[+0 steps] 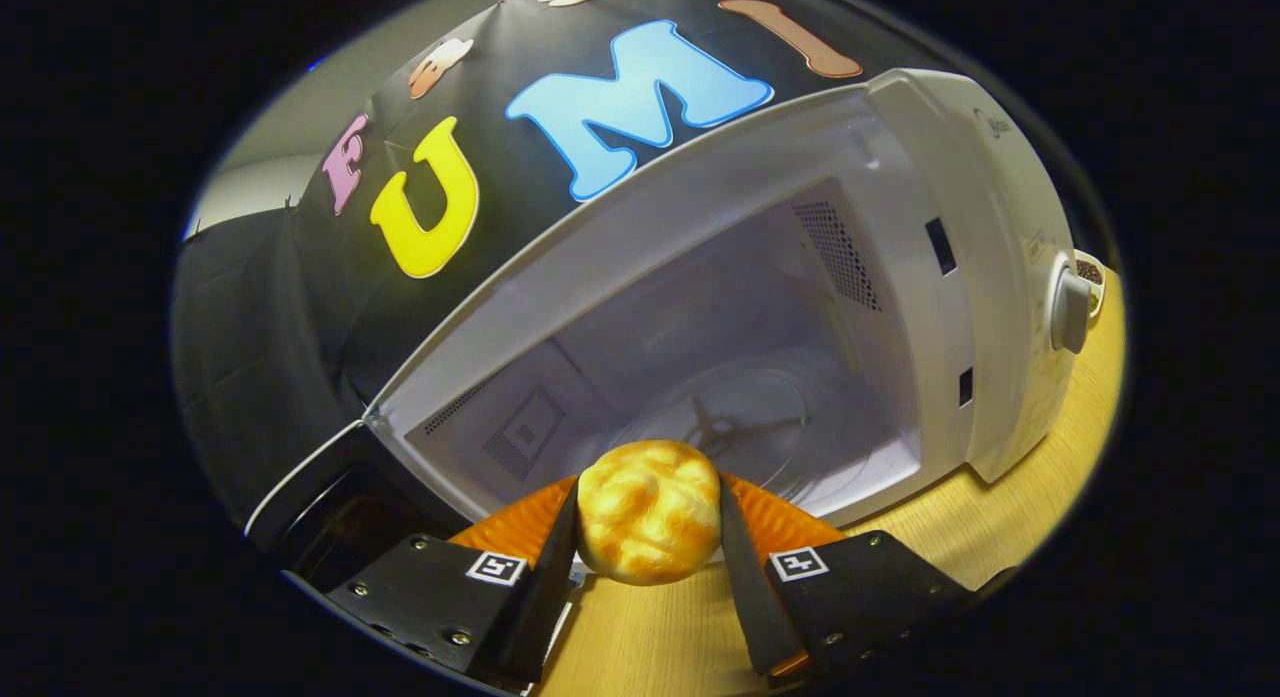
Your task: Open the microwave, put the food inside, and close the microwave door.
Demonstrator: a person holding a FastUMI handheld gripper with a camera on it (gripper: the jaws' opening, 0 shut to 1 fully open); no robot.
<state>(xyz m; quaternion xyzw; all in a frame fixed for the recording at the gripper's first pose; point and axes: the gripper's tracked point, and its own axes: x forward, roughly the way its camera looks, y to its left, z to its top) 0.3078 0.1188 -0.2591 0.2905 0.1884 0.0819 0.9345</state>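
Gripping a bread roll (650,512) between both fingers, the hand-held gripper (648,537) hangs just before the microwave (985,277) sill; door (300,497) swung left, cavity open, bench (1000,517) below.

The claw (648,522) is tilted, angled toward the open microwave (760,307), and both its fingers (555,562) press on the bread roll (650,512), one on each side. The roll sits squeezed between the tips, held just in front of the microwave's doorway and clear of its floor. The jaws stand narrowed to the roll's width, not fully together.
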